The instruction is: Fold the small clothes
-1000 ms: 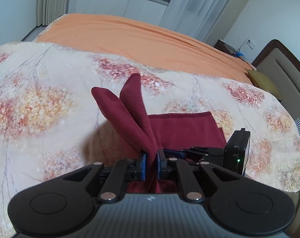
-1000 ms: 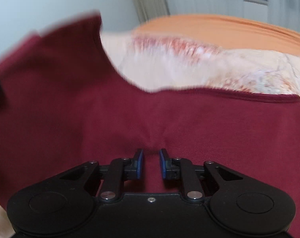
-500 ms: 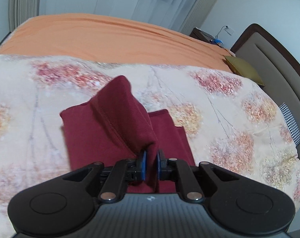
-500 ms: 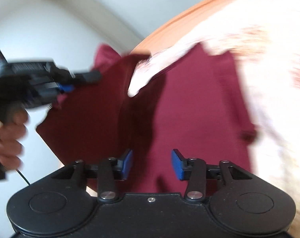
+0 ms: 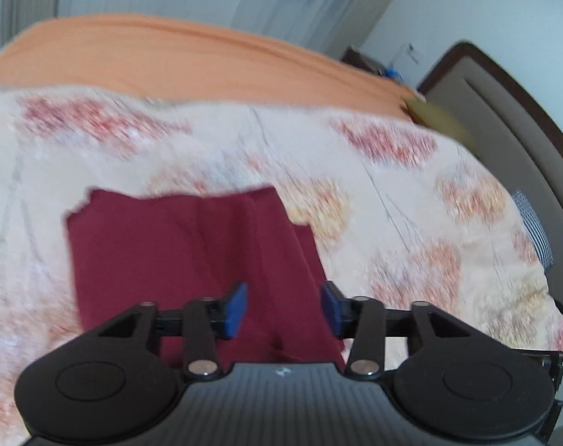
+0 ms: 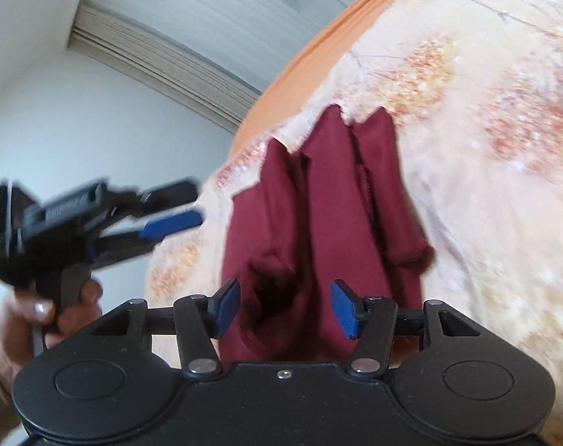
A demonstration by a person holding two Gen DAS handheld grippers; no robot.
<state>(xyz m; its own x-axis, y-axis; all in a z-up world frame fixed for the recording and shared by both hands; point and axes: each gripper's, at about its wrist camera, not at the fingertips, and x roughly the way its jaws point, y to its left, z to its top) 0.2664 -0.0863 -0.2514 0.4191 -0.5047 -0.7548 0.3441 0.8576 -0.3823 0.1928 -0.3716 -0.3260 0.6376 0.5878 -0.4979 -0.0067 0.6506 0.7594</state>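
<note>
Now released: dark red folded cloth garment [image 5: 192, 256] dropped flat onto floral quilt of bed [image 5: 411, 193]; left gripper [image 5: 284, 306] fingers just opened, half wide, empty; right gripper [image 6: 285, 308] likewise; fold laid, smoothing probably next.

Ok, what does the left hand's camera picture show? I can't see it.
A dark red garment lies folded on a flowery quilt. The left gripper has just let go, blue pads apart, nothing pinched. Behind are an orange sheet and a brown headboard. It's blurry.
</note>
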